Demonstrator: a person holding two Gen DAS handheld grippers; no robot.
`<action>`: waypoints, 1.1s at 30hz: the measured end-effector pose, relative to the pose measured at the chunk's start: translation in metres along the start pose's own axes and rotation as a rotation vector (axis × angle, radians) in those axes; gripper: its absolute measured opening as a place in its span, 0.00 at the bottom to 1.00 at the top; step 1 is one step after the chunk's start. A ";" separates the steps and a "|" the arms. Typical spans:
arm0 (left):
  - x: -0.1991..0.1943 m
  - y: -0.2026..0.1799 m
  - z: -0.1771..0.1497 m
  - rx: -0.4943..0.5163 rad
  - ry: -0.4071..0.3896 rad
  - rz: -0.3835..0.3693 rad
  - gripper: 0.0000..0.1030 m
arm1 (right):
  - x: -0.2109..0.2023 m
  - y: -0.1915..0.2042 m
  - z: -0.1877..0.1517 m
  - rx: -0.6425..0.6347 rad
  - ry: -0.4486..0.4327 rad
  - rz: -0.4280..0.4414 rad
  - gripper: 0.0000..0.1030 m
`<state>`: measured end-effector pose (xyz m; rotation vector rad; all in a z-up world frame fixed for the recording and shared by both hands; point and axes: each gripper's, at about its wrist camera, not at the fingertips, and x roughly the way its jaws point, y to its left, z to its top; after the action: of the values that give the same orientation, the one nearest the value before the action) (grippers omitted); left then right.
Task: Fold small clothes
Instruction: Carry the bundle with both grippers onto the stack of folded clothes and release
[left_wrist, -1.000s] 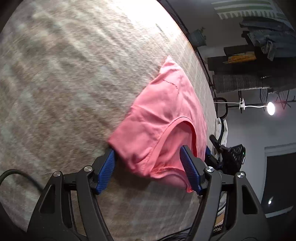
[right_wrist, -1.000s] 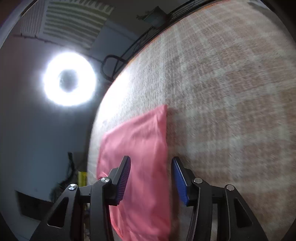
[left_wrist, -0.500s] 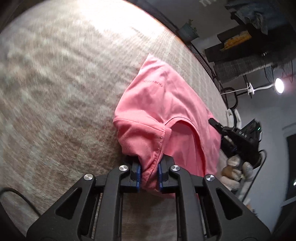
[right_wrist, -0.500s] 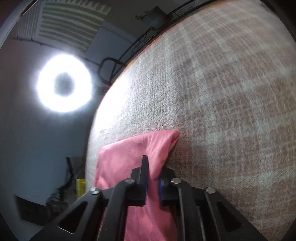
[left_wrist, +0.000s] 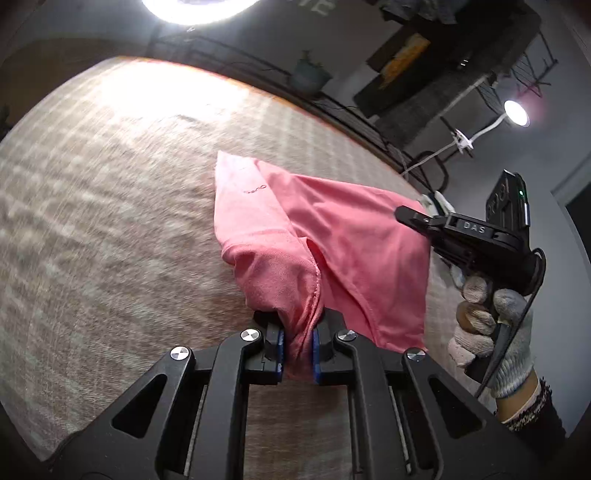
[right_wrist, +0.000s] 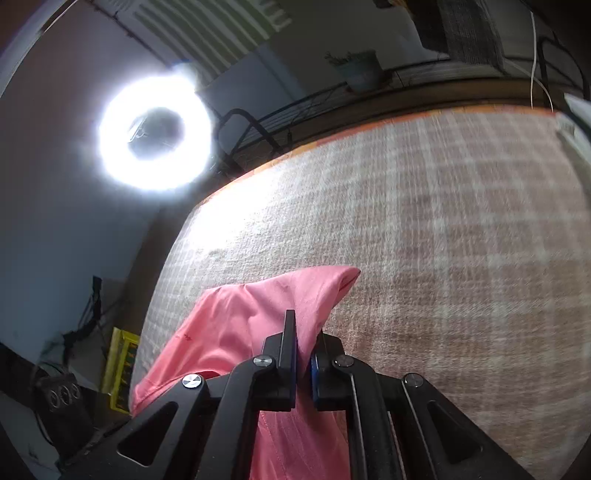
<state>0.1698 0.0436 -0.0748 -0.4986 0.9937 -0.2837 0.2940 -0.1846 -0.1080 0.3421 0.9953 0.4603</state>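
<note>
The left gripper (left_wrist: 297, 349) is clamped on a bunched edge of the pink garment (left_wrist: 332, 243), the cloth squeezed between its blue pads (left_wrist: 279, 347); the right gripper (right_wrist: 303, 363) is likewise clenched on another part of the same garment (right_wrist: 236, 332), a fold of pink cloth pinched between its fingers; in the left wrist view the right gripper (left_wrist: 410, 216) shows from the side at the garment's far right corner, carried by a hand in a grey knit glove (left_wrist: 491, 325) with a dark sleeve (left_wrist: 535, 421) at the wrist; the garment hangs stretched between the two grippers, raised off the checked beige blanket (left_wrist: 110, 221), with only its far pointed end near or on the surface, though I cannot tell whether it touches; a small dark mark sits on the cloth near that end; a bright ring light (right_wrist: 155, 133) glows beyond the blanket's edge in the right wrist view; a small lamp (left_wrist: 516, 112) shines at the right in the left wrist view, and a potted plant (left_wrist: 309, 74) stands behind the blanket's far edge.
</note>
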 end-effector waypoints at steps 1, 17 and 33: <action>0.001 -0.006 0.001 0.006 0.001 -0.008 0.08 | -0.005 0.001 0.000 -0.011 -0.003 -0.007 0.02; 0.069 -0.129 0.025 0.150 0.060 -0.136 0.08 | -0.103 -0.066 0.014 -0.029 -0.102 -0.090 0.02; 0.161 -0.307 0.061 0.362 -0.009 -0.263 0.08 | -0.224 -0.201 0.076 0.041 -0.290 -0.232 0.02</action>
<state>0.3046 -0.2743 -0.0043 -0.2975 0.8429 -0.6826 0.2995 -0.4773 -0.0045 0.3157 0.7505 0.1733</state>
